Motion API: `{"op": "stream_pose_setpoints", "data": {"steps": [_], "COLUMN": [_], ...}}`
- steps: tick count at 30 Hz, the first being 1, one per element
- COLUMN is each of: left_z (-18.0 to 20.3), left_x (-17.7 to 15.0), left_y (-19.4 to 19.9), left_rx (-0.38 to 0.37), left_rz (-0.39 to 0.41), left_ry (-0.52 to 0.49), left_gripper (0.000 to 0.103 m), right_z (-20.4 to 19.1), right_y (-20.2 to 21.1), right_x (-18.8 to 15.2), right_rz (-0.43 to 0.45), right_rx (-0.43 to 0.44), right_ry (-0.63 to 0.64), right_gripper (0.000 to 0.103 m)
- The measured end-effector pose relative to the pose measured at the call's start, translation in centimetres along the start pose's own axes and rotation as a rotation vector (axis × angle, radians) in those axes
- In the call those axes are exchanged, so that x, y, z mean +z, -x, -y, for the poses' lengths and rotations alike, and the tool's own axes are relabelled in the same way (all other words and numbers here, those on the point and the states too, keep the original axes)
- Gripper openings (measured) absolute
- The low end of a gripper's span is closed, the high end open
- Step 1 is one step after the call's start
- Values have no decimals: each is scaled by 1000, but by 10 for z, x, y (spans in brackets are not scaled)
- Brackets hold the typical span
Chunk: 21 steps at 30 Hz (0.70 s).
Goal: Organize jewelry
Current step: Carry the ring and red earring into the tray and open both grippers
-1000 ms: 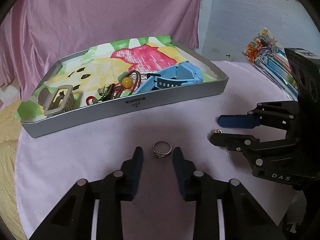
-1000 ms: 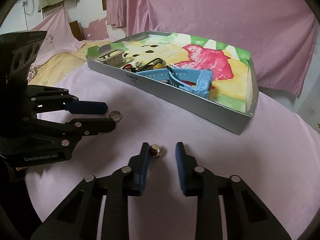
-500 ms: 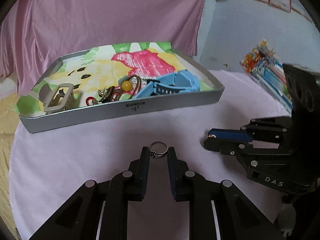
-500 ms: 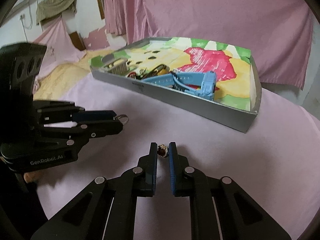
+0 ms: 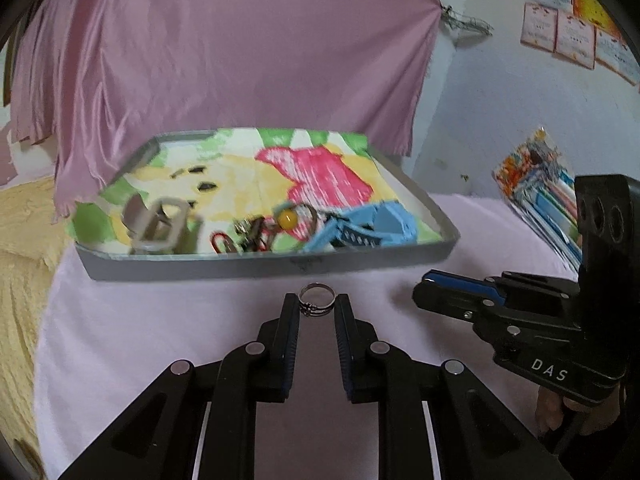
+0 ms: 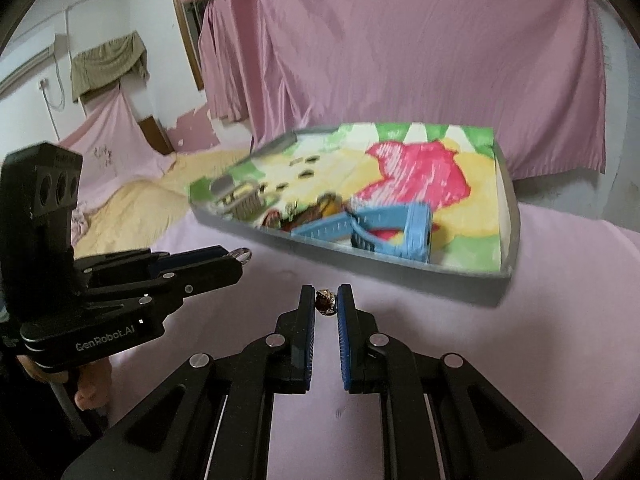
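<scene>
Midair, a silver ring [image 5: 316, 300] sits pinched between the nearly closed tips of the left gripper [image 5: 317, 307], just in front of the grey tray [image 5: 260, 270]. Beside it, the right gripper [image 6: 326, 300] clamps a small dark-stoned ring [image 6: 325, 301] above the pink cloth [image 6: 560, 320]. Inside the tray lie a blue watch [image 6: 384, 226], a hair claw [image 5: 160, 226] and tangled trinkets [image 5: 272, 226].
</scene>
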<state>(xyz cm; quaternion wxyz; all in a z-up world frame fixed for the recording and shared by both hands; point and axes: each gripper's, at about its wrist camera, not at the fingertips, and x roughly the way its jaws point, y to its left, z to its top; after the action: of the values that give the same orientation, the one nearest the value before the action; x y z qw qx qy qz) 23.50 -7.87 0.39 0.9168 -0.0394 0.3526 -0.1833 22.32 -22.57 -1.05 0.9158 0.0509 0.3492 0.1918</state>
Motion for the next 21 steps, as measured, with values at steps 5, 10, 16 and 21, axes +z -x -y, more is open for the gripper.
{"op": "stream_pose_setpoints", "data": {"steps": [5, 10, 16, 21], "left_z": [-12, -27, -34, -41], "left_x": [22, 47, 69, 71], "left_y": [2, -8, -36, -55], "left_rx": [26, 37, 74, 90], "left_rz": [64, 113, 86, 28], "left_ry": [31, 85, 87, 106], "left_gripper": [17, 17, 17, 17], "right_z": [-1, -1, 5, 13], "right_y": [-2, -19, -51, -77], "right_x": [24, 48, 73, 80], "right_rz": [55, 71, 19, -47], "right_rx": [-7, -31, -89, -103], "right_ry": [1, -1, 9, 6], "right_gripper": [10, 10, 10, 10]}}
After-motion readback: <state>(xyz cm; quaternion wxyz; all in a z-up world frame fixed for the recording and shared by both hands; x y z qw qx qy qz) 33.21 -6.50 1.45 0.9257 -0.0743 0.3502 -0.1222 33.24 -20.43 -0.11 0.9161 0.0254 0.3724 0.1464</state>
